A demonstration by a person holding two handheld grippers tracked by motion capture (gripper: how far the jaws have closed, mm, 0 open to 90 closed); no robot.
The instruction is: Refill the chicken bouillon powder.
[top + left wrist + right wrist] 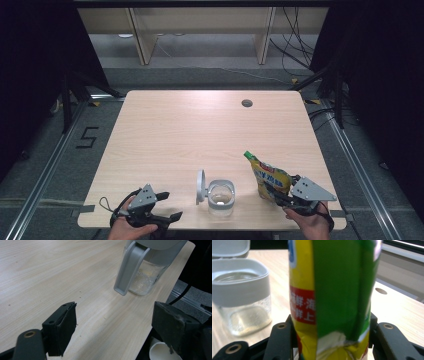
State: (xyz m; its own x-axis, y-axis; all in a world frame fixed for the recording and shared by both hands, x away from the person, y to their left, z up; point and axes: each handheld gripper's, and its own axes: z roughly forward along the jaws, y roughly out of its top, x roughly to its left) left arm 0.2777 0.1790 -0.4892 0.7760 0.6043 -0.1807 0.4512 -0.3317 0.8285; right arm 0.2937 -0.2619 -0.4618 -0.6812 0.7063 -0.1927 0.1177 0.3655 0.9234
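A clear jar (pixel 220 196) with a grey collar stands near the table's front edge, its hinged lid (pixel 200 186) flipped up on its left side. A thin layer of pale contents lies at the bottom of the jar (pixel 145 277). Left of it, my left gripper (pixel 170 205) is open over bare wood with nothing between its jaws (pixel 115 315). Right of the jar, my right gripper (pixel 278 193) is shut on the lower part of a yellow and green pouch (pixel 269 177). The pouch (pixel 337 290) is held upright and leans left, with the jar (pixel 242 300) beyond it.
The light wooden table (pixel 200 130) has a round cable hole (pixel 246 103) at its far right. Small crumbs (pixel 80 293) lie near the left gripper. Cables run over the floor behind the table. Wooden furniture legs (pixel 142 40) stand at the back.
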